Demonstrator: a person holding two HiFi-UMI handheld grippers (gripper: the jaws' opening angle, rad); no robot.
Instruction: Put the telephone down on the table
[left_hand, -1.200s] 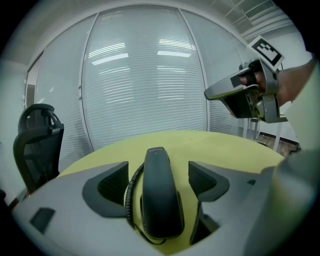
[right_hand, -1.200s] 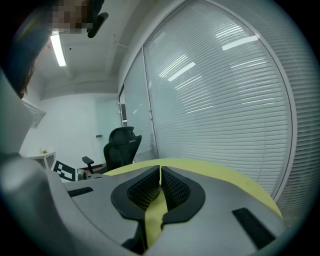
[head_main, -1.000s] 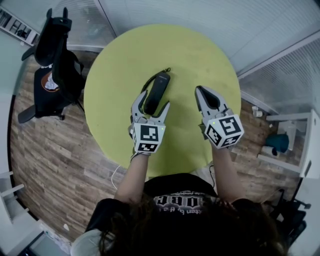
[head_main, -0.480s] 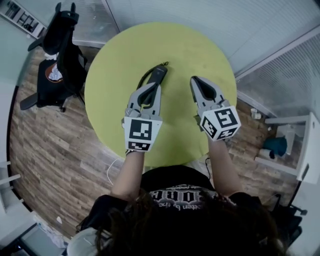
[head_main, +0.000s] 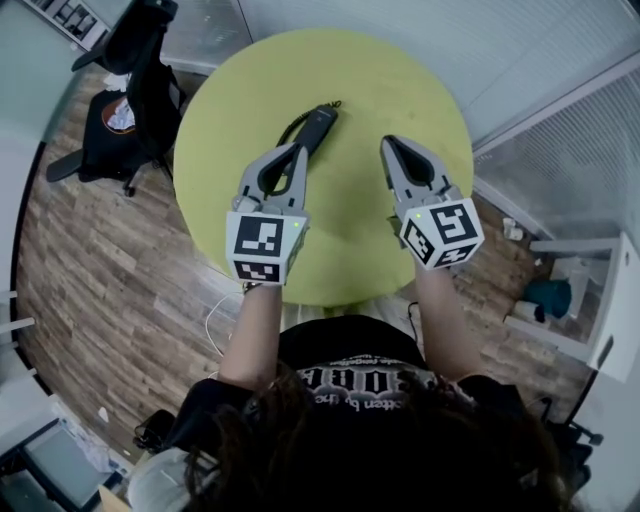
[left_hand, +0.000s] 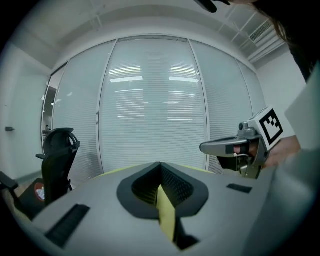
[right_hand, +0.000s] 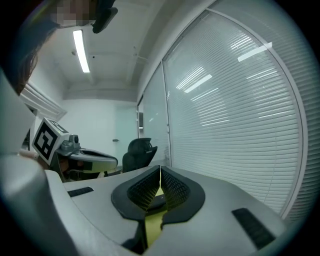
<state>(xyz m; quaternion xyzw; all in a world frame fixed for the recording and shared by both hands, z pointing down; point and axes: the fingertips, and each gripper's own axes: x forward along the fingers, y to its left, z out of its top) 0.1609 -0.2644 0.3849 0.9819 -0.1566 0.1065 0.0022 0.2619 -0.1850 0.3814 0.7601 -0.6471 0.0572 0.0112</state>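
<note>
The black telephone (head_main: 320, 123) lies flat on the round green table (head_main: 400, 90), its cord looping to its left. My left gripper (head_main: 299, 148) hovers above the table just short of the telephone's near end; its jaws have just been closing and now meet with nothing between them, as the left gripper view confirms (left_hand: 160, 169). My right gripper (head_main: 388, 142) is raised to the right of the telephone, apart from it, also shut and empty (right_hand: 160, 172). Each gripper shows in the other's view: the right gripper (left_hand: 205, 147) and the left gripper (right_hand: 111, 161).
A black office chair (head_main: 140, 60) stands on the wood floor left of the table, also seen as the chair (left_hand: 57, 155). Glass walls with blinds (left_hand: 155, 100) run behind the table. A white shelf (head_main: 612, 290) and a teal object (head_main: 553, 292) sit at the right.
The left gripper was open around the telephone; it has shut, pulled back and risen, leaving the telephone on the table. The right gripper rose slightly, staying shut.
</note>
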